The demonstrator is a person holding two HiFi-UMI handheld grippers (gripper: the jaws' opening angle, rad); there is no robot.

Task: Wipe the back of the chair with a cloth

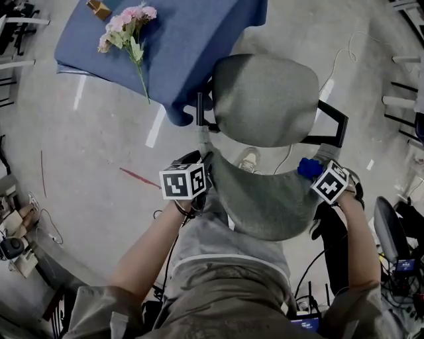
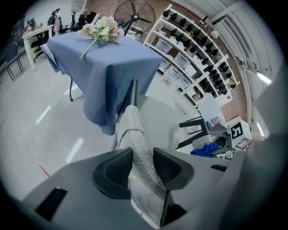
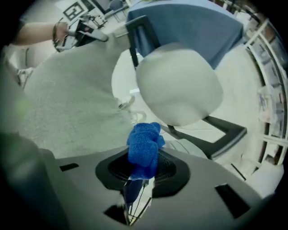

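From above, the grey office chair shows its seat [image 1: 265, 99] and, nearer me, its fabric back [image 1: 265, 202]. My left gripper [image 1: 204, 162] is shut on the back's left edge; the left gripper view shows the grey fabric [image 2: 135, 139] pinched between the pads of that gripper [image 2: 141, 167]. At the back's right end, my right gripper [image 1: 318, 169] is shut on a bunched blue cloth [image 1: 307, 167]. The cloth [image 3: 144, 146] sticks up out of the right gripper [image 3: 143, 168], just off the chair back [image 3: 67, 103]. Whether the cloth touches the chair I cannot tell.
Beyond the chair stands a table under a blue cover [image 1: 192, 40], with pink flowers [image 1: 126, 26] and a small brown box [image 1: 99, 8] on it. A black armrest [image 1: 334, 126] juts out at the right. Shelving [image 2: 193, 49] and a fan [image 2: 135, 18] stand further off.
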